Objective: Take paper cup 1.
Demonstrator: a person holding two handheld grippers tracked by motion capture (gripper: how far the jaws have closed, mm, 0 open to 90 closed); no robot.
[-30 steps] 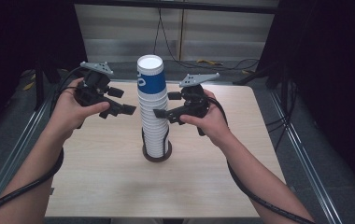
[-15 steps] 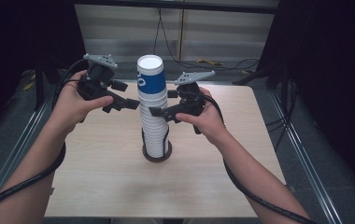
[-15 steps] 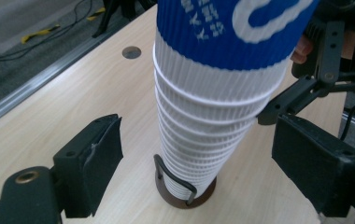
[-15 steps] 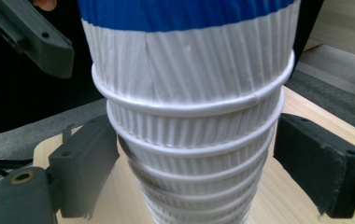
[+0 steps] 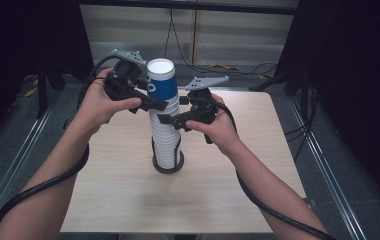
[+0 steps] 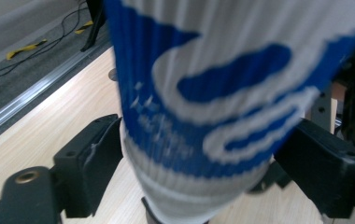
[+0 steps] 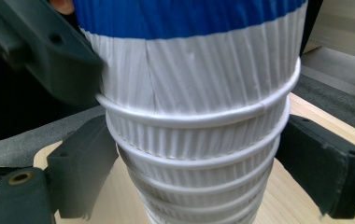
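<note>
Cups [image 5: 165, 135] stood nested in a tall stack at the middle of the high view, the stack rising from a dark ring base [image 5: 167, 167] on the table [image 5: 128, 190]. The top cup [image 5: 162, 82], blue and white, showed its open mouth near the upper centre of the frame. The left gripper [image 5: 153, 104] reached in from the left at the top cup's level; in the left gripper view its jaws stood on either side of the blue-printed wall [image 6: 203, 102], the left one touching it and the right one close against it, though whether they were clenched could not be told. The right gripper [image 5: 170, 120] came from the right, a little lower. In the right gripper view its jaws flanked the white ribbed rims [image 7: 199, 140] just below the blue cup, spread, with a gap at each side.
</note>
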